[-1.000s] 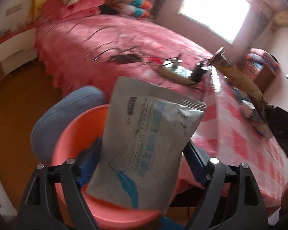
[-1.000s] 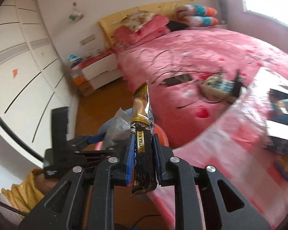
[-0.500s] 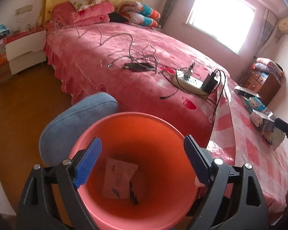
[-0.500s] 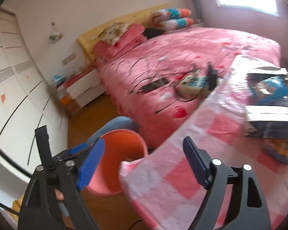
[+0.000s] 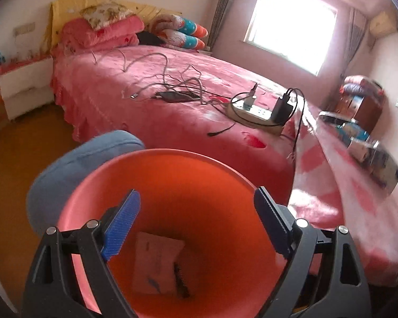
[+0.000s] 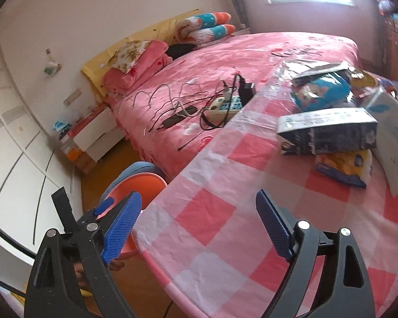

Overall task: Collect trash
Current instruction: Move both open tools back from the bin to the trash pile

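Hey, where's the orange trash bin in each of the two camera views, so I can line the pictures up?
Left wrist view: the orange bin fills the lower centre, directly below the open left gripper.
Right wrist view: the orange bin sits lower left, beside the checked table's edge.
Shared landmark: the white power strip on the pink bed.

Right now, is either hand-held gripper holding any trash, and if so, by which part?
No. The left hand-held gripper is open above the orange bin, and the right hand-held gripper, whose jaws have just been opening, is empty above the checked tablecloth.
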Motion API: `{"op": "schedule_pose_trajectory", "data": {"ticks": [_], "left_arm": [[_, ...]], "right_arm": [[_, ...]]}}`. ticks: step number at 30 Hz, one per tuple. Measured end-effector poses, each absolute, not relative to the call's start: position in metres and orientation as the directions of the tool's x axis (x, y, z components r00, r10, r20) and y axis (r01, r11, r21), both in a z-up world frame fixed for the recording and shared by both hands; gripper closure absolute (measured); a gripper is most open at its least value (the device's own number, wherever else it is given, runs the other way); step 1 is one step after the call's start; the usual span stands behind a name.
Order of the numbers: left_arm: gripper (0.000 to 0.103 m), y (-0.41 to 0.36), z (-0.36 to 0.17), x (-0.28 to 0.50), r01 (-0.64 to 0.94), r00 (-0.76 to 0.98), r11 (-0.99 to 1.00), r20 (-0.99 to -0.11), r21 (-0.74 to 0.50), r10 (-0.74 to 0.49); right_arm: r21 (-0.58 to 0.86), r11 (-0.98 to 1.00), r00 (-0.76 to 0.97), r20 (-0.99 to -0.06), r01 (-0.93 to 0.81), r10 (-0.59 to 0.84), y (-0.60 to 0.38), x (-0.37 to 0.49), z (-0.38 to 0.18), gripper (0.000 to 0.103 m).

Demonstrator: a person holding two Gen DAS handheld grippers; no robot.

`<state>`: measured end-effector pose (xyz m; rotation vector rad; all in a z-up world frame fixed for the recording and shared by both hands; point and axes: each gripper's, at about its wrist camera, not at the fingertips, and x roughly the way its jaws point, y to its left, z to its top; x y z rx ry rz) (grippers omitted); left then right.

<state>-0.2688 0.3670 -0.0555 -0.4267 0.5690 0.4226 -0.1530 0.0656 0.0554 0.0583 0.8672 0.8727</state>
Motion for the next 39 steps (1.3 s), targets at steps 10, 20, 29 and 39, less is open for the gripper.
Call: {"op": "schedule_pose_trajectory", "data": {"ticks": [10,20,29,39], "left_arm": [[0.015,0.359,-0.047,-0.237,-0.457,0.762,0.862,-0.596,-0.221,0.251],[0.042,0.354,-0.058,-0.240,-0.513,0.692,0.850,-0.643,-0.121,0.326],[0.049,0.373,-0.030,-0.227,-0.545,0.764,0.816,-0.517,-0.194,0.387],[0.050,0.358,-0.054,-0.216,-0.464,0.796,0.822,-0.562,-0.331,0.223]], "right_arm": [[0.373,0.684,0.372,-0.628,-0.627,0.683,0.049,-0.148,0.062,0.016],[0.369,0.695,0.379,-0.634,-0.617,0.674,0.044,-0.145,0.057,0.016],[0.383,0.710,0.385,-0.639,-0.591,0.666,0.035,-0.135,0.051,0.016],[0.409,0.727,0.390,-0.644,-0.552,0.658,0.025,-0.122,0.040,0.016]]}}
